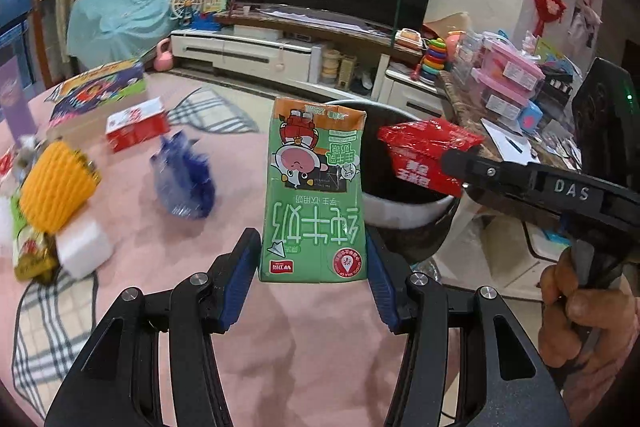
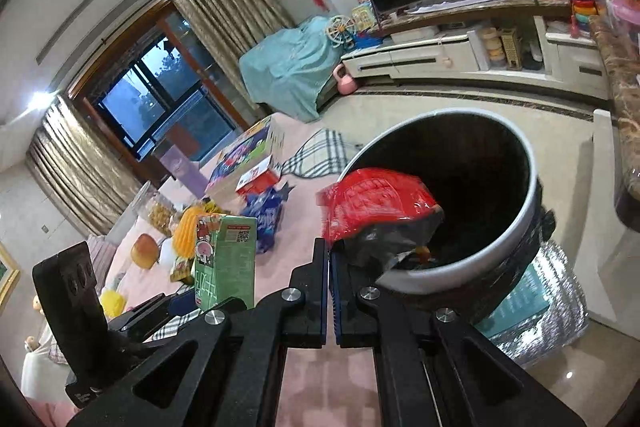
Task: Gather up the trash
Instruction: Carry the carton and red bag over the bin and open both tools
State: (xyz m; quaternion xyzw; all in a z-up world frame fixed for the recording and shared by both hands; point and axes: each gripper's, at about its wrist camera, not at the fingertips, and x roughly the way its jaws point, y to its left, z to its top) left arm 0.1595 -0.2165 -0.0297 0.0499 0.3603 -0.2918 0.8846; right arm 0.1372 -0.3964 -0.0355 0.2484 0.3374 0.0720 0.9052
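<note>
My left gripper (image 1: 312,259) is shut on a green milk carton (image 1: 314,195), held upside down above the pink table, near the bin. The carton also shows in the right wrist view (image 2: 226,259). My right gripper (image 2: 330,247) is shut on a red snack wrapper (image 2: 376,203) and holds it over the rim of the round white bin with a black liner (image 2: 520,227). In the left wrist view the red wrapper (image 1: 424,151) hangs over the bin (image 1: 404,215) from the right gripper (image 1: 452,163).
On the pink tablecloth (image 1: 140,227) lie a blue crumpled bag (image 1: 184,179), a red-white box (image 1: 138,125), a yellow foam net (image 1: 56,183), a white block (image 1: 82,247) and a colourful box (image 1: 100,87). A TV stand (image 1: 260,55) is behind; a cluttered counter (image 1: 500,95) stands right.
</note>
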